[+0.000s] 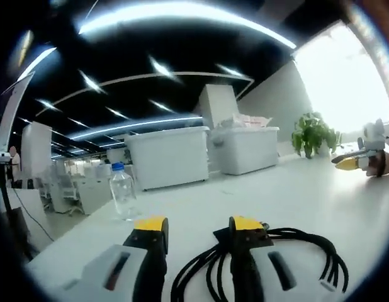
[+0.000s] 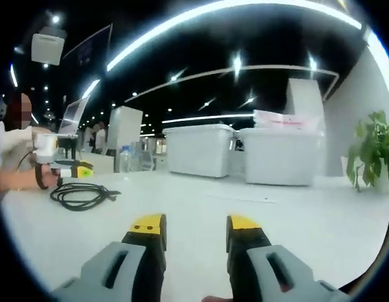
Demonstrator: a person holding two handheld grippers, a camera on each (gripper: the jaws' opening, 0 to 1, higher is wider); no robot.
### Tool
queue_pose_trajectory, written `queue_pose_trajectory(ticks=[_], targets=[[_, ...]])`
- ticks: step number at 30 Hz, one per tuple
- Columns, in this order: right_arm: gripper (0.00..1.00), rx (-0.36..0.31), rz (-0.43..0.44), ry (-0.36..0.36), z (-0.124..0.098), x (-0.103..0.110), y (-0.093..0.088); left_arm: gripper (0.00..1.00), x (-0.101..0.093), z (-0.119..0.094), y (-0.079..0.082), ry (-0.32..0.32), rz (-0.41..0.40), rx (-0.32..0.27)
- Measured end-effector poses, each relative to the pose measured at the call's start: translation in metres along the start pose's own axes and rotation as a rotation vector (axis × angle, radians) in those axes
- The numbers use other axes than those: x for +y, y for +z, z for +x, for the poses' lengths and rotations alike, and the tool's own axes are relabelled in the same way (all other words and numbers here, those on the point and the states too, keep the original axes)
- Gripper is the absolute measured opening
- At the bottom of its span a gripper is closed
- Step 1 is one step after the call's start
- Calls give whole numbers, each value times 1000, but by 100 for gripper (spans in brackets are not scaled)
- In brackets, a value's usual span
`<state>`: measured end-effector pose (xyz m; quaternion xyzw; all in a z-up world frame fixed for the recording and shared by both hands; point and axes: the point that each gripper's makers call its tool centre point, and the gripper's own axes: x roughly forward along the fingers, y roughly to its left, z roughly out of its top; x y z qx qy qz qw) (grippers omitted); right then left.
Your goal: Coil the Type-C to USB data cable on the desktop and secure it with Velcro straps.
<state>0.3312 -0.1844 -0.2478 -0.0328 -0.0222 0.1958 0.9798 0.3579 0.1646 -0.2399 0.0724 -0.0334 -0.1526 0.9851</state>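
Left tool: jaws apart, nothing between them. Black cable lies in loose loops on the white bench, under and just right of the left tool's right jaw. Clear water bottle stands ahead-left.

Right tool: jaws apart, empty, over bare bench. From it, the cable sits well off to the left, beside the left tool.

White desk under me: black coiled cable, clear water bottle, two white bins, potted plant.
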Motion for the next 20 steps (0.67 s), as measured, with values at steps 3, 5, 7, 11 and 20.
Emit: queue_pose_trajectory(ticks=[3,5,7,11,20], targets=[[37,1,2,-3,0,-1,0,39,-2,-1,-1,0,27,8],[37,0,5,-3,0,-1,0,39,-2,-1,-1,-3,25,8],[37,-2,7,-3,0,-2,1,39,-1,0,-2,-5,10,9],[37,-5,13,-12,-1,-4,1,41,2,1,-4,2,7,17],[42,-20,51,-43,-4,-11,7,44,-4,-2,2,-11,0,9]])
